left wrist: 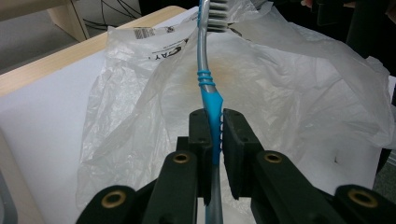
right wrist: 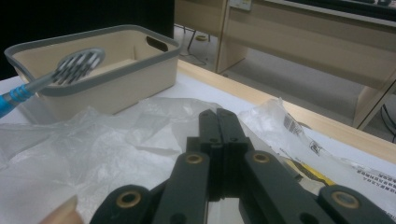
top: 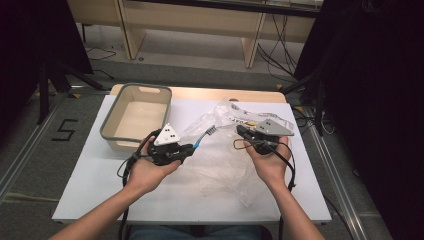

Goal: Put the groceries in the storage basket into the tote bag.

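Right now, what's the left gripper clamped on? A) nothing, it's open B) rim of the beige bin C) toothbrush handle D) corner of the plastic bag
C: in the left gripper view the left gripper has its jaws pressed on the blue part of the toothbrush handle, bristle head pointing away over the plastic bag.

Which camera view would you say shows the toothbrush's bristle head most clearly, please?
The right gripper view: the grey-and-white bristle head of the blue and silver plastic toothbrush faces the lens whole. The left gripper view crops the head at its top edge; the high view shows it small.
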`<state>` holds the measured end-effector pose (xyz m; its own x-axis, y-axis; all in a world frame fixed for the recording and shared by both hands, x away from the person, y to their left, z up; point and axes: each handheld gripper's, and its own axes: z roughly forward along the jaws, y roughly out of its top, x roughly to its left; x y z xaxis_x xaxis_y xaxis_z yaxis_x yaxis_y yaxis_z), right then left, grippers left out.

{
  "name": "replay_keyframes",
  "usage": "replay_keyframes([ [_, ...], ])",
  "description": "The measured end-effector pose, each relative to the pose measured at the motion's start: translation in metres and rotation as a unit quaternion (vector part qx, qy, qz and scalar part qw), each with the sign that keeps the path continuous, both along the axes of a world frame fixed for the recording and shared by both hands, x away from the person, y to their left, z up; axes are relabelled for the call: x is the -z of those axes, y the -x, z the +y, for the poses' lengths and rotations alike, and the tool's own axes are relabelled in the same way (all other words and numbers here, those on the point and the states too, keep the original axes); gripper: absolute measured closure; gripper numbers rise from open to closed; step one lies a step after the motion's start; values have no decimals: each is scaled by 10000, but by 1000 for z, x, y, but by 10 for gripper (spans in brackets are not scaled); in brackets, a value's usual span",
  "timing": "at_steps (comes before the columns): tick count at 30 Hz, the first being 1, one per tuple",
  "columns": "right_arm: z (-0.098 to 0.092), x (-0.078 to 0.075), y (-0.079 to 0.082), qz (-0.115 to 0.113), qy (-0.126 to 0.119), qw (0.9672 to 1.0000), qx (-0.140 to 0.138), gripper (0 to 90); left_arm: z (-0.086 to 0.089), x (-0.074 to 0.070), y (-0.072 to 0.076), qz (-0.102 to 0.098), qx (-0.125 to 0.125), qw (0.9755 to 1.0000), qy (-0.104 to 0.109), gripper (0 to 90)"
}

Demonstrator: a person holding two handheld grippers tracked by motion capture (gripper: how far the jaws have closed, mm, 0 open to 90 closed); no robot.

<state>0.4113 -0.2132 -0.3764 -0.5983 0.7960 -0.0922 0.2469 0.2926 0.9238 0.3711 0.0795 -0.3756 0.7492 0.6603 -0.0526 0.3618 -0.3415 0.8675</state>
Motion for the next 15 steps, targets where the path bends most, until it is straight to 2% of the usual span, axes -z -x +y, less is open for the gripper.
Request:
replay_keyframes([
  [15, -1, -1, 0, -5, -18, 10000, 13, 900, -18, 5, 1, 47, 191, 9997, -115, 819],
])
